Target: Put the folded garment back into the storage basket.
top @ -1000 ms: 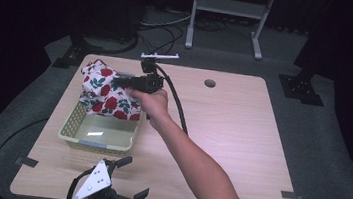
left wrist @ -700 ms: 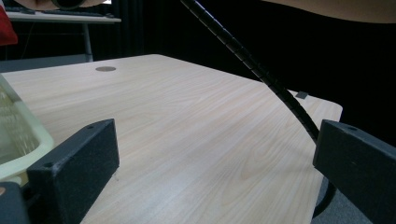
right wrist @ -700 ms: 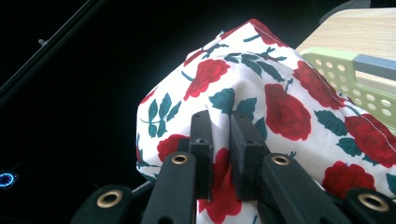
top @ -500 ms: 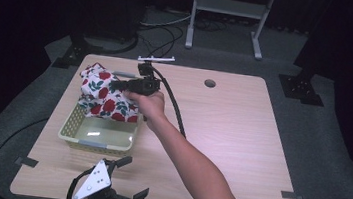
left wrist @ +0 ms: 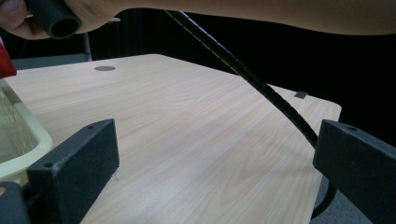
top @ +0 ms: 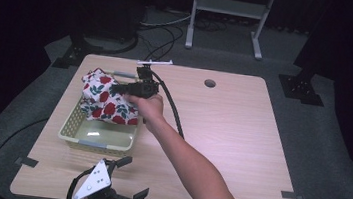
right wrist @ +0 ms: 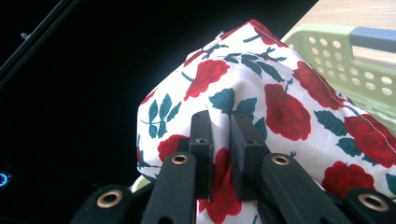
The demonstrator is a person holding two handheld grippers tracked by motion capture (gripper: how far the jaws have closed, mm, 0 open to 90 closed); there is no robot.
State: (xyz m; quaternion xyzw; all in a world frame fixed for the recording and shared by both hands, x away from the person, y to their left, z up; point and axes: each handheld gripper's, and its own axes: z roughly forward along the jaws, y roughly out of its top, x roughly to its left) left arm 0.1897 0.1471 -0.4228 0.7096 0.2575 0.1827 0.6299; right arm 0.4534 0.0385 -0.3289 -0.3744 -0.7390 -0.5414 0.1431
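Now | right gripper (right wrist: 220, 122) pinching white rose-printed cloth (right wrist: 261, 88), bunched, over pale green perforated plastic basket (top: 73, 127) | left gripper (top: 127, 180) spread wide, resting on light wooden table (top: 243, 117)

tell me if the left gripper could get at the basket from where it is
Probably yes: the left gripper sits open at the table's near edge, with bare wood between it and the basket. The cloth fills the far end.
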